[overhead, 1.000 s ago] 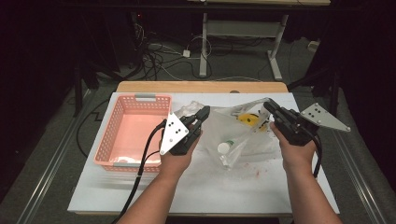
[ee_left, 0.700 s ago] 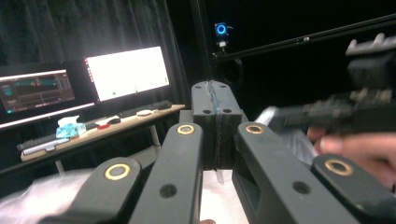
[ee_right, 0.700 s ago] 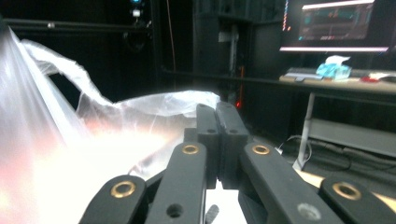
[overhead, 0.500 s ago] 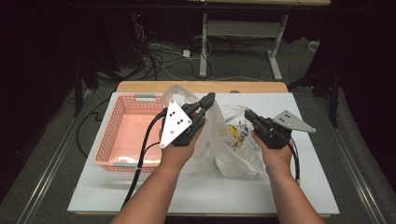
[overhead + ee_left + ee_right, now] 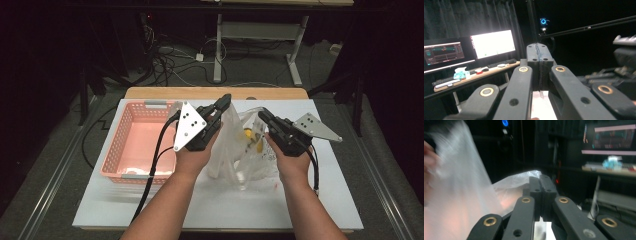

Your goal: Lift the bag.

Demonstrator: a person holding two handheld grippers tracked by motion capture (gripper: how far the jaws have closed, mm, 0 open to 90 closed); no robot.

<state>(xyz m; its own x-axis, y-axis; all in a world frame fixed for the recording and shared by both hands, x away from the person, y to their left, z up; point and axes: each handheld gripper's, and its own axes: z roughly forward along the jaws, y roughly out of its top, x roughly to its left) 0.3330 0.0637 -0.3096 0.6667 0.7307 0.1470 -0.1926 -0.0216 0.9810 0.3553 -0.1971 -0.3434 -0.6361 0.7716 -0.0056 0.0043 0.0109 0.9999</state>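
Note:
A clear plastic bag (image 5: 235, 152) with yellow items (image 5: 248, 134) inside hangs above the white table top, held up by both grippers. My left gripper (image 5: 226, 100) is shut on the bag's upper left edge, tilted up and to the right. My right gripper (image 5: 262, 116) is shut on the bag's upper right edge, pointing up and to the left. In the left gripper view the jaws (image 5: 539, 53) stand pressed together with a thin line of film in the seam. The right gripper view shows the shut jaws (image 5: 540, 183) pinching the bag (image 5: 461, 195), which billows to the left.
A pink mesh basket (image 5: 114, 150) stands on the left of the white table top (image 5: 200, 210), close to my left forearm. A wooden strip (image 5: 215, 93) runs along the table's far edge. Beyond it are cables and a metal desk frame (image 5: 260, 35). A desk with monitors (image 5: 491, 43) appears in the left gripper view.
The bag has come up off the table and now hangs between the grippers. My right gripper has moved left toward the left one; my left gripper has risen a little.

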